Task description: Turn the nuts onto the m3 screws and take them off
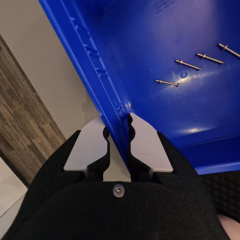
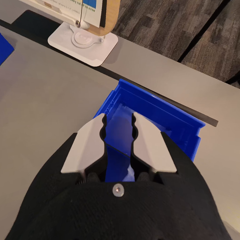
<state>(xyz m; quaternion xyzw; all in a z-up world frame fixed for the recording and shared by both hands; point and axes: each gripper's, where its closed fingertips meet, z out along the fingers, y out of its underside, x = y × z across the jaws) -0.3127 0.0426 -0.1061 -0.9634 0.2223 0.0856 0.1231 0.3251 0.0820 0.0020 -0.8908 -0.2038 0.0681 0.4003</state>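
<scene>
Several M3 screws [image 1: 167, 82], each with a nut [image 1: 160, 81] threaded near one end, lie on the floor of a blue bin [image 1: 168, 116] in the left wrist view. My left gripper [image 1: 117, 122] straddles the bin's left wall [image 1: 103, 83] at its near corner. One finger is outside, the other inside, and both pads press the wall. My right gripper [image 2: 119, 114] is open and empty above a second blue bin [image 2: 162, 114]. The part of that bin's floor that shows holds nothing.
Both bins stand on a grey table [image 2: 45, 103]. A white stand base [image 2: 83, 49] carrying a wooden board and a printed sheet sits at the table's far edge. Another blue object [image 2: 5, 49] shows at the left. Grey wood-pattern floor [image 1: 19, 103] lies beyond the table. The gap from one gripper's tips to the other's is roughly 65 cm.
</scene>
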